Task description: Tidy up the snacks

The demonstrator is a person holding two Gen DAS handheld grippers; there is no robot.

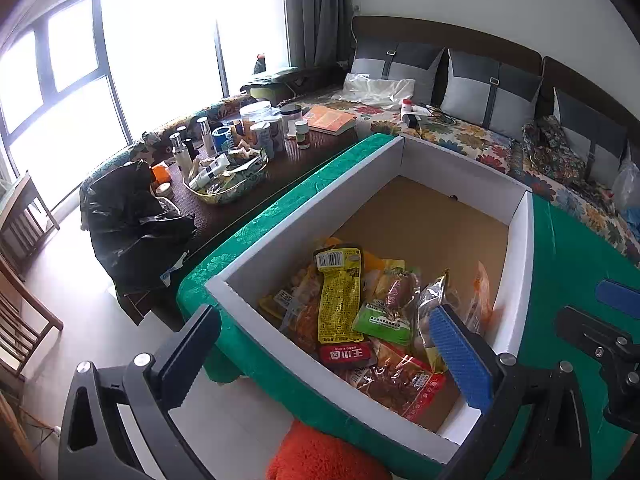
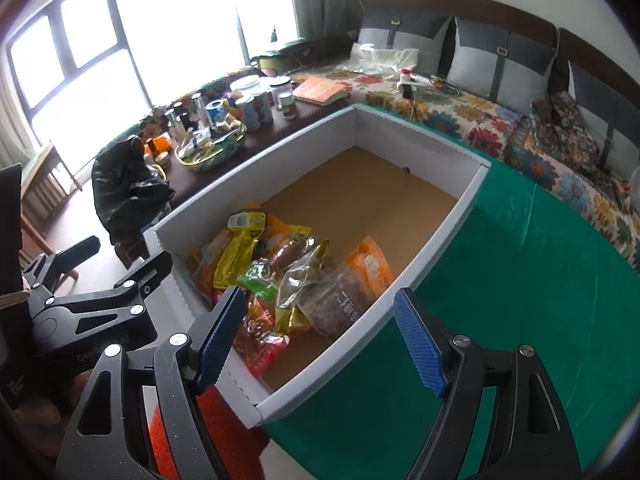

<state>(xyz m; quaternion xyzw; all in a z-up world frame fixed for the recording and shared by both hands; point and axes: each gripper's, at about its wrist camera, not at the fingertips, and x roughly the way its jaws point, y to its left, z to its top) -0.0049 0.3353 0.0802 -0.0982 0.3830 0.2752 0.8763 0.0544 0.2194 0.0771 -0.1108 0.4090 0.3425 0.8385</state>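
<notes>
- Snack packets (image 1: 360, 320) lie heaped in the near end of a white-walled cardboard box (image 1: 304, 208); its brown floor is bare toward the far end.
- Packets overlap, so an exact count is hard; perhaps eight to ten. Plainly told apart: one yellow packet (image 1: 339, 300), one green packet (image 1: 382, 320), one red-labelled packet (image 1: 347, 356), one orange packet (image 2: 370, 266), one clear bag of brown pieces (image 2: 336, 304).
- The box sits on a green tablecloth (image 2: 500, 280), which lies bare to its right.
- The left gripper (image 1: 324, 340) hangs over the box's near-left corner, jaws spread wide, nothing between them; its right pad hides part of the heap.
- The right gripper (image 2: 320, 336) hangs over the near-right wall, jaws likewise spread and empty.
- Far left, a dark side table (image 1: 320, 148) bears a patterned basket (image 1: 232, 184) of tubes and small items, a cluster of jars and bottles too crowded to count, and one orange book (image 1: 330, 119).
- One black plastic bag (image 1: 128, 216) slumps at that table's near end.
- Three grey cushions (image 1: 486, 88) line the sofa beyond; the rightmost is cut off.
</notes>
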